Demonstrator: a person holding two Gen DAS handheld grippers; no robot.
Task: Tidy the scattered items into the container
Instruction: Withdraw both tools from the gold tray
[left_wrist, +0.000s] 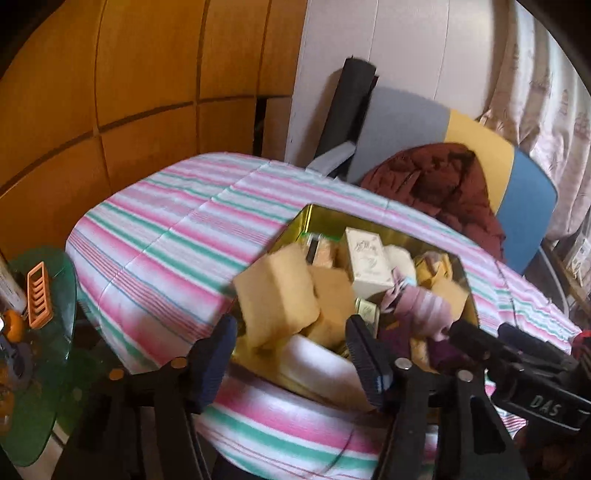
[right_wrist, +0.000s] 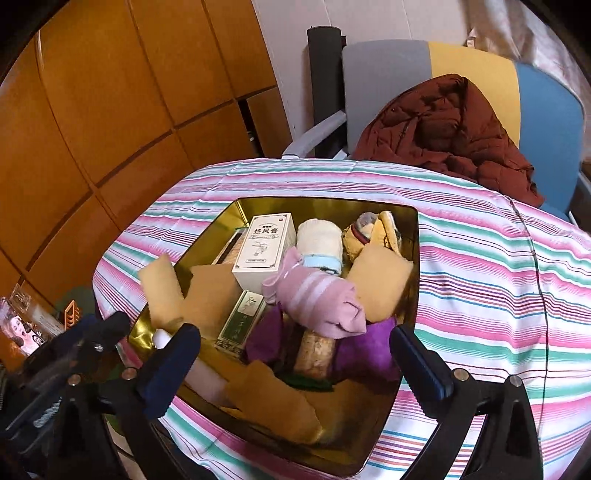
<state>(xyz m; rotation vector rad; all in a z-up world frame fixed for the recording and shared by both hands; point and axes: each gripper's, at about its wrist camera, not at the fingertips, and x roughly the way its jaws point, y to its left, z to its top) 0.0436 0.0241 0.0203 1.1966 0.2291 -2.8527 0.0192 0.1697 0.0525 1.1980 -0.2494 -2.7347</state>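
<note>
A gold tin (right_wrist: 229, 216) sits on the striped tablecloth (right_wrist: 480, 266), packed with a white printed box (right_wrist: 264, 247), a pink striped sock roll (right_wrist: 317, 299), a cream towel roll (right_wrist: 319, 240), purple cloth (right_wrist: 369, 350) and several yellow sponge blocks. My right gripper (right_wrist: 295, 354) hangs wide open over the tin's near side, gripping nothing. In the left wrist view my left gripper (left_wrist: 291, 343) is at the tin's (left_wrist: 314, 212) near-left corner. A yellow sponge block (left_wrist: 275, 295) leans on the rim just past its fingertips, and the pads stand clear of it. The right gripper (left_wrist: 491, 338) shows at the right.
Behind the table is a grey, yellow and blue chair (right_wrist: 472, 62) with a maroon jacket (right_wrist: 454, 125) on it. Wood panelling (right_wrist: 110, 92) fills the left. A green glass side table (left_wrist: 40, 350) with an orange rack (left_wrist: 38, 295) stands low on the left.
</note>
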